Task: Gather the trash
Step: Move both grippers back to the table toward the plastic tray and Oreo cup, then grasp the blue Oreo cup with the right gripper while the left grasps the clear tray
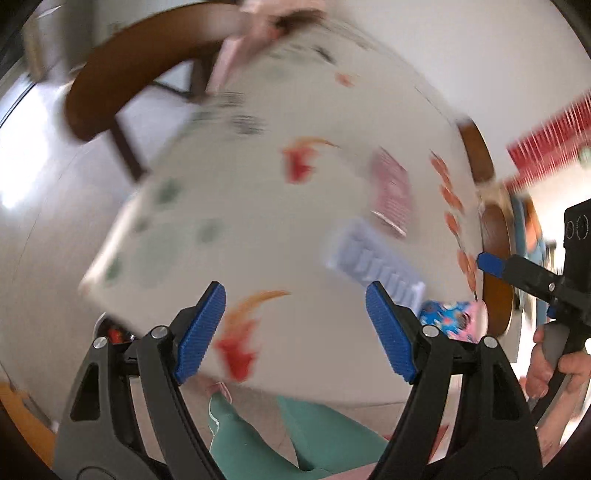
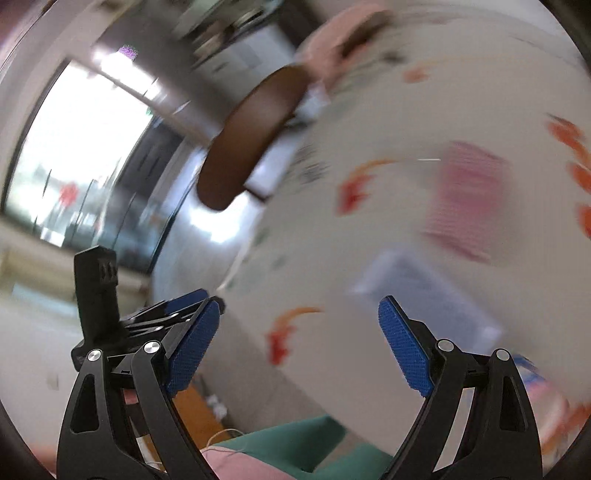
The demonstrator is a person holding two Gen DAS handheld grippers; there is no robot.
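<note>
Both views are motion-blurred. A table with a white cloth (image 1: 258, 221) printed with red fish fills the middle. On it lie a pale blue-white wrapper (image 1: 373, 254), a pink-red packet (image 1: 393, 192) and a bright blue and pink wrapper (image 1: 452, 319) at the right edge. My left gripper (image 1: 295, 332) is open and empty above the near table edge. My right gripper (image 2: 299, 343) is open and empty; it also shows at the right of the left wrist view (image 1: 517, 269). The pale wrapper (image 2: 424, 291) and the pink packet (image 2: 469, 195) lie ahead of the right gripper.
A brown wooden chair (image 1: 122, 77) stands at the far left of the table, with pink cloth (image 1: 255, 26) on it. Another brown chair (image 1: 495, 236) is at the table's right side. The person's green trousers (image 1: 258, 435) are below. A bright window (image 2: 81, 147) is at left.
</note>
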